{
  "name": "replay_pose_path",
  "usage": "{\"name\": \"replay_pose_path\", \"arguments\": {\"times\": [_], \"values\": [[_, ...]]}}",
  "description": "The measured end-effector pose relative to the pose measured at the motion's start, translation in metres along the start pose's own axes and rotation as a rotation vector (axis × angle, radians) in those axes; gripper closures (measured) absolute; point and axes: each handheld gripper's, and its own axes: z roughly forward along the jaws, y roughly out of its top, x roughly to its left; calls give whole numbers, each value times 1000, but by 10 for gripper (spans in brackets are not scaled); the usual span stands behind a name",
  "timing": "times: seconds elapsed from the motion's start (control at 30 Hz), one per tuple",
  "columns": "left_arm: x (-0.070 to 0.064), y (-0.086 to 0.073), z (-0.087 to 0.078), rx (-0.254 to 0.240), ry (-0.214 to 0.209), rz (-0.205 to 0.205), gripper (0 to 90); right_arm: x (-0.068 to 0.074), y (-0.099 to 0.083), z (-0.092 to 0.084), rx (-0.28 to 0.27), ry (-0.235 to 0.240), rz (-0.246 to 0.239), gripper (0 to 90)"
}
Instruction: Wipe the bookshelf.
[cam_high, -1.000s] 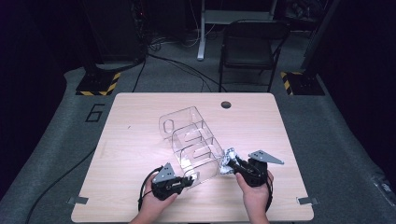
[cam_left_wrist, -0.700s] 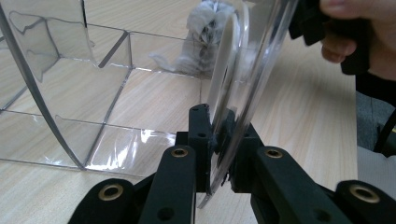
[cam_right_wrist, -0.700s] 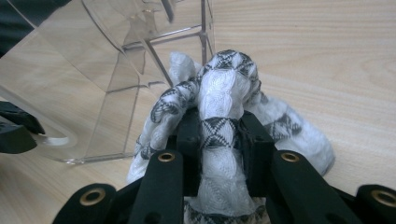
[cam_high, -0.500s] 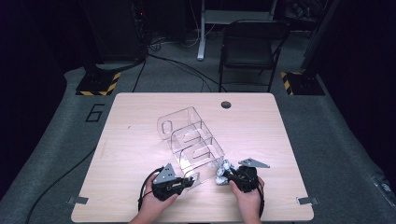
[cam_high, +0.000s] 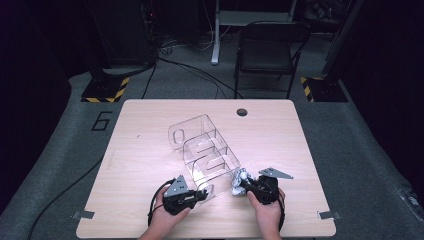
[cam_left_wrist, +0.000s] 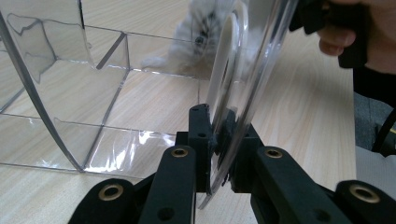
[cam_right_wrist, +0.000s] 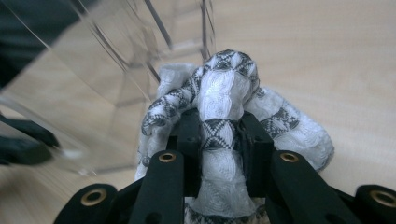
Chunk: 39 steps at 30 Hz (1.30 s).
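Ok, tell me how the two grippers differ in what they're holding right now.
The left gripper is shut on the thin clear wall of the organiser; the right gripper is shut on a soft, bunched grey-and-white sock. The left gripper's load is rigid and see-through and rests on the table; the right gripper's sock is limp and patterned, beside the organiser's near end. Both grip firmly, jaws nearly closed.

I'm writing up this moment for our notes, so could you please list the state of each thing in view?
Clear divided organizer: on the table, empty, near wall clamped.
Patterned cloth bundle: rolled up, held beside the organizer's near end.
Left hand-held gripper: shut on the organizer's wall.
Right hand-held gripper: shut on the cloth.
Chair: upright, unoccupied.
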Motion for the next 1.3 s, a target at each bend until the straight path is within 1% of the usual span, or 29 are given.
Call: {"name": "replay_pose_path", "arguments": {"times": [0.07, 0.13, 0.17, 0.2, 0.23, 0.27, 0.3, 0.33, 0.37, 0.47, 0.53, 0.57, 0.6, 0.63, 0.67, 0.77, 0.83, 0.87, 0.9, 0.93, 0.97, 1.0, 1.03, 1.07, 1.1, 1.13, 1.17, 1.2, 1.3], "values": [[-1, 0, 0, 0, -2, -10, 823, 5, 3, -1, 5, -18, -30, 738], [0, 0, 0, -1, 0, -12, 822, 3, -4, 3, 27, -22, -22, 737], [0, 0, -1, 4, -11, -22, 821, 3, -9, 7, 47, -24, -9, 736], [0, 0, -1, 3, -9, -19, 820, 1, -15, 10, 46, -21, -2, 736], [0, 0, -1, 4, -9, -25, 820, 0, -18, 10, 48, -15, 7, 735], [0, 0, -1, 6, -2, -21, 819, 0, -20, 11, 58, -12, 18, 734], [-1, 0, -1, 1, 5, -22, 819, 1, -20, 10, 62, -10, 2, 733], [-1, 0, -1, 0, 8, -17, 819, 3, -18, 8, 70, -12, -1, 732], [-1, -1, -1, -3, 9, -26, 819, 5, -15, 6, 64, -11, -17, 732], [-2, -1, -1, -5, 8, -32, 819, 14, 2, -14, -20, 25, -15, 731], [-1, -1, 0, 1, 3, -16, 818, 22, 12, -26, -55, 26, -53, 730], [-1, -1, 0, 1, 3, -16, 817, 26, 14, -31, -64, 32, -61, 730], [-1, -1, 0, 1, -1, -19, 815, 31, 17, -37, -85, 51, -73, 730], [-1, 0, 0, 7, -5, -11, 815, 34, 19, -41, -101, 68, -81, 730], [-2, 0, 0, 1, -7, -21, 814, 41, 21, -48, -131, 86, -91, 731], [-2, 0, 0, 3, -11, -23, 815, 52, 27, -61, -197, 115, -123, 731], [-3, 0, 1, 2, -6, -19, 815, 58, 32, -66, -227, 114, -148, 731], [-3, 0, 1, 0, -3, -19, 816, 60, 32, -65, -225, 104, -164, 732], [-3, 0, 1, 3, 0, -9, 817, 60, 31, -61, -213, 101, -168, 731], [-3, 0, 1, 2, -3, -9, 818, 58, 28, -54, -190, 95, -171, 732], [-3, 1, 0, 12, -13, 1, 818, 58, 25, -49, -175, 96, -165, 732], [-2, 1, 0, 15, -12, 17, 818, 57, 20, -42, -163, 93, -171, 731], [-3, 1, 0, 16, -16, 22, 818, 58, 15, -36, -139, 86, -168, 731], [-3, 1, 1, 6, -8, 24, 818, 57, 11, -31, -129, 83, -168, 731], [-4, 1, 2, 9, -9, 25, 818, 57, 7, -25, -107, 82, -163, 730], [-4, 2, 1, 19, -16, 29, 818, 57, 2, -19, -79, 75, -169, 730], [-4, 2, 1, 21, -17, 40, 818, 57, -2, -13, -56, 68, -173, 729], [-5, 2, 2, 18, -15, 33, 818, 56, -7, -6, -29, 61, -181, 729], [-5, 2, 2, 14, -12, 32, 817, 52, -14, 3, 20, 62, -177, 728]]}}
